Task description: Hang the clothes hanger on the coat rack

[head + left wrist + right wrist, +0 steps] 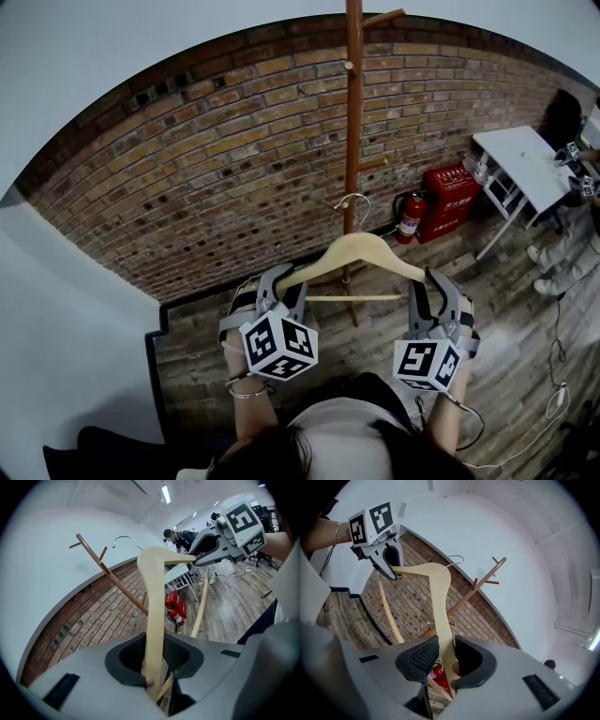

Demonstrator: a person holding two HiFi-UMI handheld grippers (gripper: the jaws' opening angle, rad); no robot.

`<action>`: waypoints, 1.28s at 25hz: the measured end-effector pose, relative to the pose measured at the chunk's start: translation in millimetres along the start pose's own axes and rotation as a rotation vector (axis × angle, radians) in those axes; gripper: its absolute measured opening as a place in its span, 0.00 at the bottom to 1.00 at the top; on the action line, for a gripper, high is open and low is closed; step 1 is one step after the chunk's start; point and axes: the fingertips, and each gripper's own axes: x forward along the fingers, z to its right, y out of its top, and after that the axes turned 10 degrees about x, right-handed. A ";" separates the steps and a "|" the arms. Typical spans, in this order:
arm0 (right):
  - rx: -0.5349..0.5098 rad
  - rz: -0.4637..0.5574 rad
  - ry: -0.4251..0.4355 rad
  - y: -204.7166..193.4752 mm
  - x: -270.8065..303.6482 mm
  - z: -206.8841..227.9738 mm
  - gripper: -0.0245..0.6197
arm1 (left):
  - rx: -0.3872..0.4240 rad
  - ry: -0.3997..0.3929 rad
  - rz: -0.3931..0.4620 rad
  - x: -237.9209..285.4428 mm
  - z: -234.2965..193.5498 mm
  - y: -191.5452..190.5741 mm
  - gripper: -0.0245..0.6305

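A pale wooden clothes hanger [352, 251] with a metal hook [352, 204] is held level in the air in front of the brown wooden coat rack [352, 112]. My left gripper [279, 284] is shut on the hanger's left arm [152, 634], and my right gripper [427, 286] is shut on its right arm [442, 620]. The hook sits close to the rack's pole, beside a low peg [372, 167], not resting on any peg. The rack's upper pegs [494, 571] rise beyond the hanger in the right gripper view.
A brick wall [216, 159] stands behind the rack. A red fire extinguisher [409, 216] and a red box [448, 202] sit on the wooden floor to the right. A white table [525, 169] and a person [572, 253] are at the far right.
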 end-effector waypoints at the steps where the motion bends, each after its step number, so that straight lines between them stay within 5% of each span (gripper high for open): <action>1: 0.001 -0.002 -0.003 0.3 1.3 0.7 0.22 | 0.002 -0.001 0.002 1.6 -1.3 0.2 0.19; 32: 0.016 0.062 -0.013 32.0 104.5 57.2 0.22 | 0.022 0.077 0.008 83.3 -85.1 27.9 0.19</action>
